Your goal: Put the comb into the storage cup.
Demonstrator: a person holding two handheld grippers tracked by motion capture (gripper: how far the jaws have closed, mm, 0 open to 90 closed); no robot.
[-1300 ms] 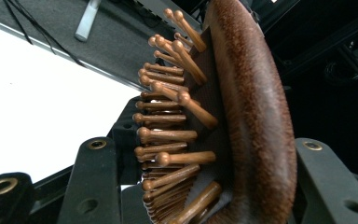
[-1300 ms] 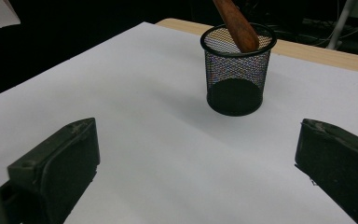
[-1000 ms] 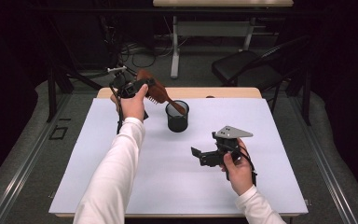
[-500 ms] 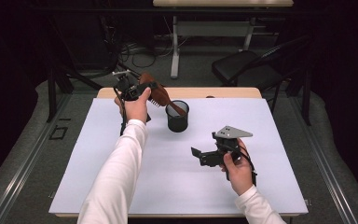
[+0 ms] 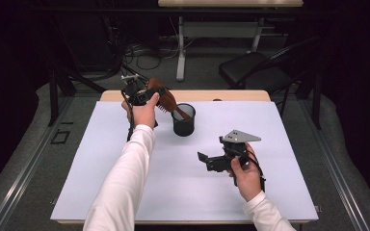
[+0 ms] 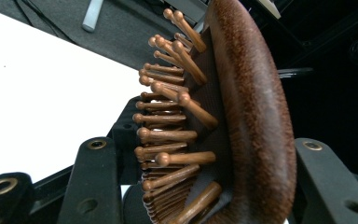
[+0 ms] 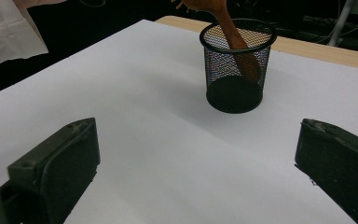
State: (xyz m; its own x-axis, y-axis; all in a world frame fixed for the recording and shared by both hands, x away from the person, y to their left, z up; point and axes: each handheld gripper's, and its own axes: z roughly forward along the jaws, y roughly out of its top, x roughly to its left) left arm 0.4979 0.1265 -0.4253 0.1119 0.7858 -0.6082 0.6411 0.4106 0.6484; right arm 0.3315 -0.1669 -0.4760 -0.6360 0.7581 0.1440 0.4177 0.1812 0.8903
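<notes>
While the left gripper (image 5: 142, 95) clamps the head of the wooden hairbrush (image 5: 166, 100), its jaws pressed against the brush's back on one side and its bristle face on the other, the relation that matters is the slant of the brush's long axis. From the grip the handle runs down and away toward the person's right, and its tip already sits inside the black mesh cup (image 5: 183, 120), leaning on the near rim. The cup stands just beside this gripper, below and to the right of it, so the brush needs, in my judgement, to be tipped more upright or eased down along its own axis before it is let go. The right gripper (image 5: 211, 161), jaws spread wide and holding nothing, rests well apart from the cup on the white table (image 5: 101, 159), facing it.
</notes>
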